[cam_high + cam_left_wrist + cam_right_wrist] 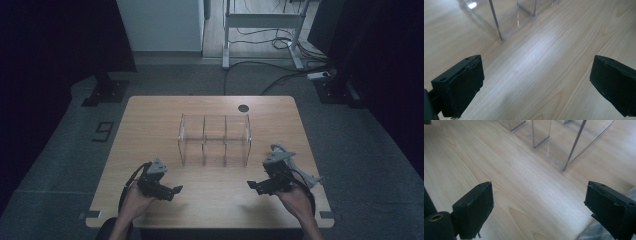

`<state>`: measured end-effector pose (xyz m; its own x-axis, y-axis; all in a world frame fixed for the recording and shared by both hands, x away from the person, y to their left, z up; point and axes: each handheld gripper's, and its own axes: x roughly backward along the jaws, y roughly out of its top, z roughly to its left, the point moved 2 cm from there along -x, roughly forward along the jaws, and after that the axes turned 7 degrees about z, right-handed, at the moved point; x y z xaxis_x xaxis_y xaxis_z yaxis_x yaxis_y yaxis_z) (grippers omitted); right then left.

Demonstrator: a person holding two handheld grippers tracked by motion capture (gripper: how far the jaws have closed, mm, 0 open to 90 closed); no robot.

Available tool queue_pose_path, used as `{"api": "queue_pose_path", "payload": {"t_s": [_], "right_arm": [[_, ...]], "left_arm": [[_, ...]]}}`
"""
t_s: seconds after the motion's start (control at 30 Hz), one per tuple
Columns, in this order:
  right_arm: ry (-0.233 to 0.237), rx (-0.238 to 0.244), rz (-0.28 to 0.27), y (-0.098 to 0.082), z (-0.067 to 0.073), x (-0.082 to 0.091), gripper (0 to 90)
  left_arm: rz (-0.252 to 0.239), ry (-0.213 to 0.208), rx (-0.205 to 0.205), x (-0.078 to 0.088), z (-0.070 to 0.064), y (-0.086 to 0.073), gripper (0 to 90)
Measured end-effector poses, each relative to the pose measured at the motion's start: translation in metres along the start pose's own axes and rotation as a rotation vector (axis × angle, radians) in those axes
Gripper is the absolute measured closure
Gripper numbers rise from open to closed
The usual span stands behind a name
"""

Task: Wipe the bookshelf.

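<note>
A clear plastic box (214,139) with three compartments stands empty in the middle of the wooden table (150,120). My left gripper (171,191) hovers near the table's front left, pointing right, jaws wide apart with bare wood between them. My right gripper (254,186) mirrors it at the front right, pointing left, also open and empty. In the left gripper view the left gripper (537,82) looks toward a near corner of the box (509,17). In the right gripper view the right gripper (540,205) faces the box's dividers (554,142).
A round dark cable hole (243,108) sits in the table's far edge. Beyond the table, on the grey floor, stand a white desk frame (262,22) with trailing cables and a dark stand base (105,92). Bare wood lies between the grippers and the box.
</note>
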<state>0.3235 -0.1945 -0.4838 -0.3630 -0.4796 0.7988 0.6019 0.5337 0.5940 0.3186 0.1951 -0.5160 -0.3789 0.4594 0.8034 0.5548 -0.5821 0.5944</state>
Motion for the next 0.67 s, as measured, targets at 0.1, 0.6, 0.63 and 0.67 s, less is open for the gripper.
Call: {"api": "queue_pose_path", "payload": {"t_s": [0.1, 0.6, 0.63, 0.67], "right_arm": [[0.007, -0.003, 0.017, -0.007, 0.000, -0.010, 6.3], [-0.028, 0.032, 0.188, -0.037, -0.008, -0.062, 0.0], [-0.039, 0.044, 0.190, -0.037, -0.008, -0.062, 0.0], [-0.044, 0.053, 0.197, -0.037, -0.007, -0.063, 0.0]], "left_arm": [[0.025, 0.011, 0.010, -0.009, 0.002, -0.008, 0.0], [0.112, 0.059, 0.037, -0.035, 0.007, -0.025, 0.0], [0.101, 0.059, 0.037, -0.036, 0.008, -0.025, 0.0], [0.107, 0.069, 0.052, -0.036, 0.008, -0.025, 0.0]]}}
